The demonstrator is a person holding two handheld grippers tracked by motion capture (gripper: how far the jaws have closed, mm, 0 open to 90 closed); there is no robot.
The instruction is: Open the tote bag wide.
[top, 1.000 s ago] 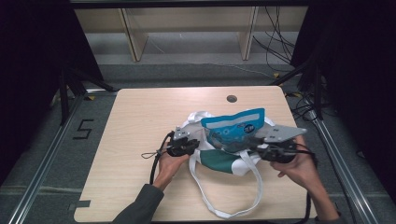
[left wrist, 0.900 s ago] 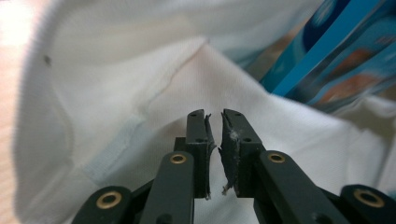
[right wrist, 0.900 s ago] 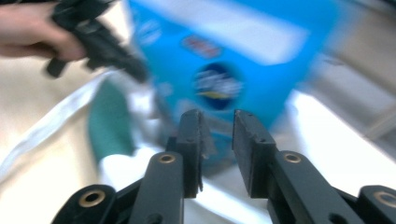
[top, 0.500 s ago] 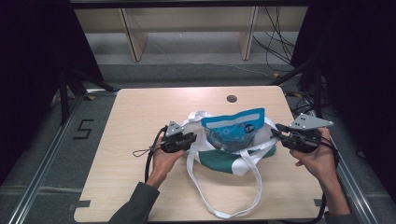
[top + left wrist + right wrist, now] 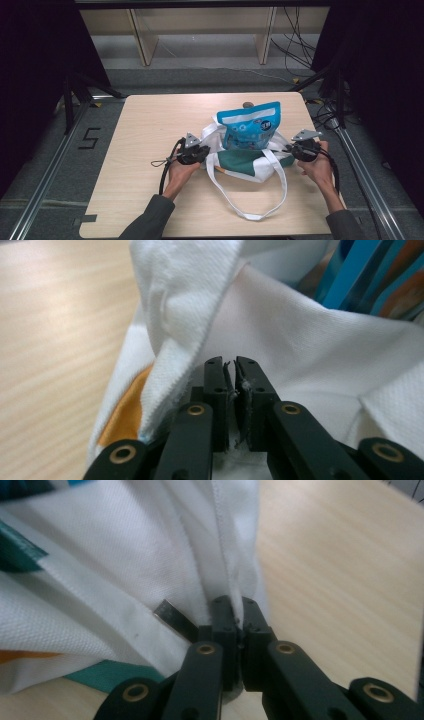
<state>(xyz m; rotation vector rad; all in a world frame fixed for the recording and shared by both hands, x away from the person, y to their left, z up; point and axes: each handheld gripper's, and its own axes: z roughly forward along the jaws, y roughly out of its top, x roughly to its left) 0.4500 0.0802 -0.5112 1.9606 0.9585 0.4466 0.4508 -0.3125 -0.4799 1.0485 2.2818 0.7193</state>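
On the near half of the pale wooden table [image 5: 150,125] I see the white fabric tote bag with a dark green lower band [image 5: 250,162] lying between my two grippers, its mouth facing away from me. A glossy blue snack pouch [image 5: 248,127] stands upright in that mouth, top edge toward the far side. The bag's long axis runs left to right across the table, and its white loop handles [image 5: 247,212] trail toward my edge. An orange patch shows on the cloth in the left gripper view.

My left gripper [image 5: 196,151] pinches the bag's left rim; its jaws have just been closing and now clamp white cloth with almost no gap. My right gripper [image 5: 300,148] does the same on the right rim, jaws just drawn together on a seamed fold.

Compared with a second ago, the pouch lay flatter then; it now stands tall, and the bag's mouth is stretched wider between both grippers.
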